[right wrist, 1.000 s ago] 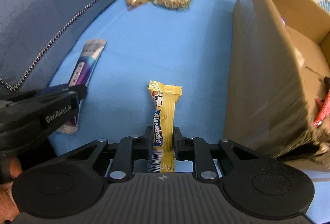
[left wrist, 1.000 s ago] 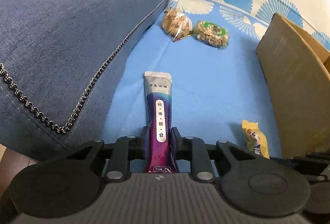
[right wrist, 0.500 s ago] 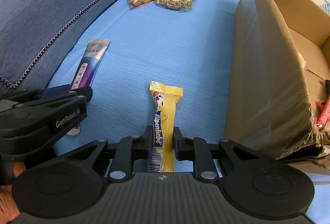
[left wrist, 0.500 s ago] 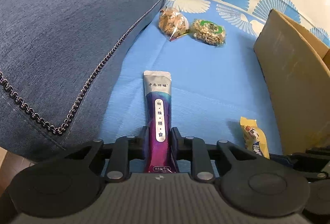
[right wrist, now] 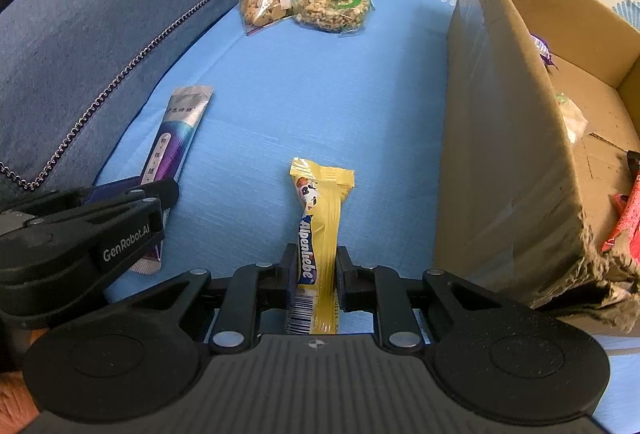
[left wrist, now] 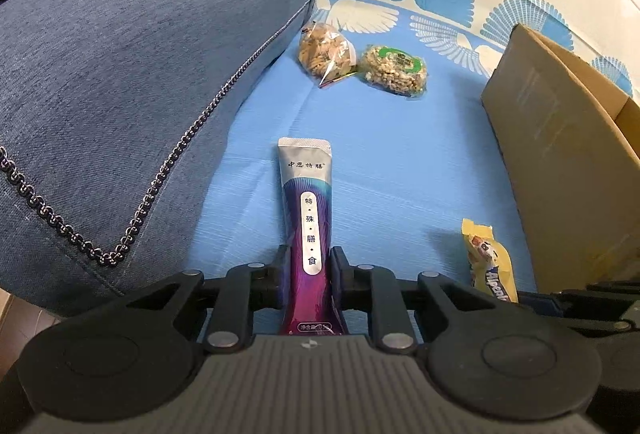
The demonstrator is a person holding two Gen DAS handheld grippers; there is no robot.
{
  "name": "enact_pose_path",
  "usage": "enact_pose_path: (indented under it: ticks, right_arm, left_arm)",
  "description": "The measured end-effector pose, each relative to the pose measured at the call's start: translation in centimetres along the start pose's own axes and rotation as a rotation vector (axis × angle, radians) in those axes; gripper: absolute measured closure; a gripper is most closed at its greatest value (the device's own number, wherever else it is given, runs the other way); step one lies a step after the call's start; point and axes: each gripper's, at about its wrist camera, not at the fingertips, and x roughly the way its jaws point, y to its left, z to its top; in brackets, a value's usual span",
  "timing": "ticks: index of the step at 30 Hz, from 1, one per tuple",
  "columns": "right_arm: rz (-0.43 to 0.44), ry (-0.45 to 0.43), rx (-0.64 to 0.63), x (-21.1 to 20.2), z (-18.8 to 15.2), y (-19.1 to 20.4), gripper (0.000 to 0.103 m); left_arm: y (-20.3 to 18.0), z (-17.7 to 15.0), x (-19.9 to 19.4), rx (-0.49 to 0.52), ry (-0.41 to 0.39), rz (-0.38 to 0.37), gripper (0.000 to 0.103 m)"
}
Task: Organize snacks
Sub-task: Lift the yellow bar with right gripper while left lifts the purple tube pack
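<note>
Left gripper (left wrist: 307, 276): jaws nipped on the lower end of the purple sachet (left wrist: 308, 218), which stretches away from them over the blue sheet (left wrist: 400, 170).
Right gripper (right wrist: 316, 270): pinched tight on the yellow candy bar (right wrist: 318, 222), just beside the cardboard box (right wrist: 504, 138).
Farther off: a peanut bag (left wrist: 326, 50) touching a round nut cake (left wrist: 394, 70), well apart from both grippers.

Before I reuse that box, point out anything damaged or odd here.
The brown cardboard box is damaged: its near corner is torn and frayed, with ragged pulp hanging loose beside a red wrapper inside. Nothing looks spilled on the blue sheet.
</note>
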Motion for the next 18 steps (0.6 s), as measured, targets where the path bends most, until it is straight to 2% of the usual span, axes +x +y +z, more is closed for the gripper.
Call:
enact_pose_path:
  ticks: [12, 18]
  right_arm:
    - [-0.005, -0.041, 0.019, -1.1, 0.1, 0.1, 0.084]
    - [0.013, -0.120, 0.009, -3.0, 0.3, 0.0, 0.084]
  left_arm:
    - [-0.8, -0.3, -0.6, 0.063, -0.037, -0.021, 0.081]
    - [-0.9, -0.3, -1.6, 0.070, -0.087, -0.030, 0.081]
